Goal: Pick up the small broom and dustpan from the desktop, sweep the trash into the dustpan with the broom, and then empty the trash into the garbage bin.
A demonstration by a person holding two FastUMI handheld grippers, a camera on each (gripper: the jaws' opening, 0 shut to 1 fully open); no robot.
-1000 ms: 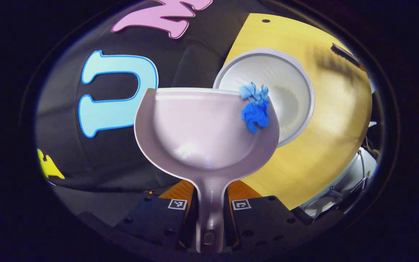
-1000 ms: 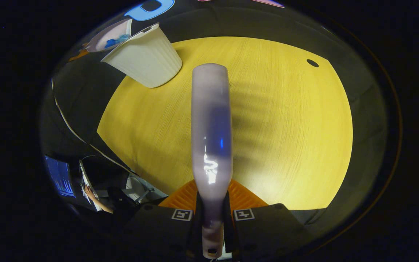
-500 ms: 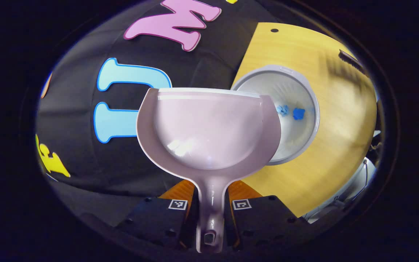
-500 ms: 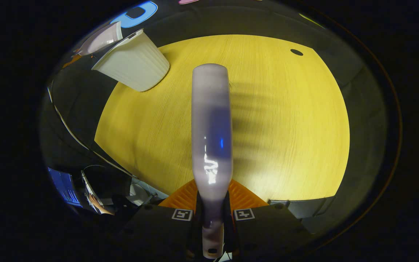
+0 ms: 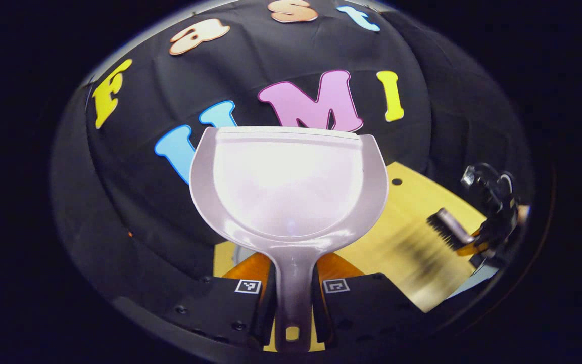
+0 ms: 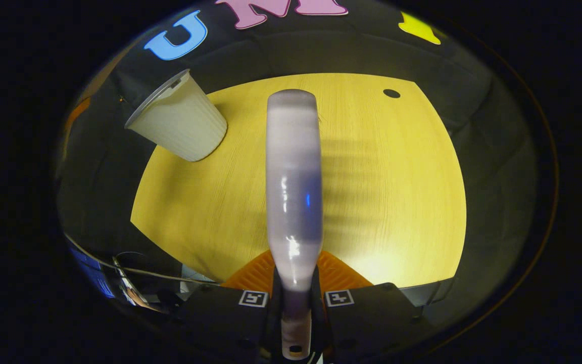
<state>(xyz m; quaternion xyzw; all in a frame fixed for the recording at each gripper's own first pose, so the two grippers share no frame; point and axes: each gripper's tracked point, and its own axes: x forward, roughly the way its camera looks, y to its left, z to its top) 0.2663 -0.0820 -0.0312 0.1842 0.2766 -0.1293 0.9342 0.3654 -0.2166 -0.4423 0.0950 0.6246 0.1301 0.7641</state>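
Observation:
My left gripper (image 5: 292, 293) is shut on the handle of a pale lilac dustpan (image 5: 287, 182), which is held up level in front of the booth wall with nothing in its scoop. My right gripper (image 6: 296, 303) is shut on the handle of the small broom (image 6: 293, 182), seen from its back, above the yellow desktop (image 6: 382, 182). Off to the right in the left gripper view, the broom (image 5: 447, 230) with dark bristles hangs over the desktop (image 5: 402, 212) in the other gripper (image 5: 493, 222). A white ribbed garbage bin (image 6: 177, 124) stands at the desk's far left corner.
A small dark hole (image 6: 391, 93) marks the far side of the desktop. Black cloth wall rises behind the desk. Cables and a screen (image 6: 99, 273) lie beyond the desk's near left edge.
The blue trash slid off the dustpan into the bin. The dustpan then tilted back up and away from the bin, now facing the wall. The broom stayed roughly still over the desk.

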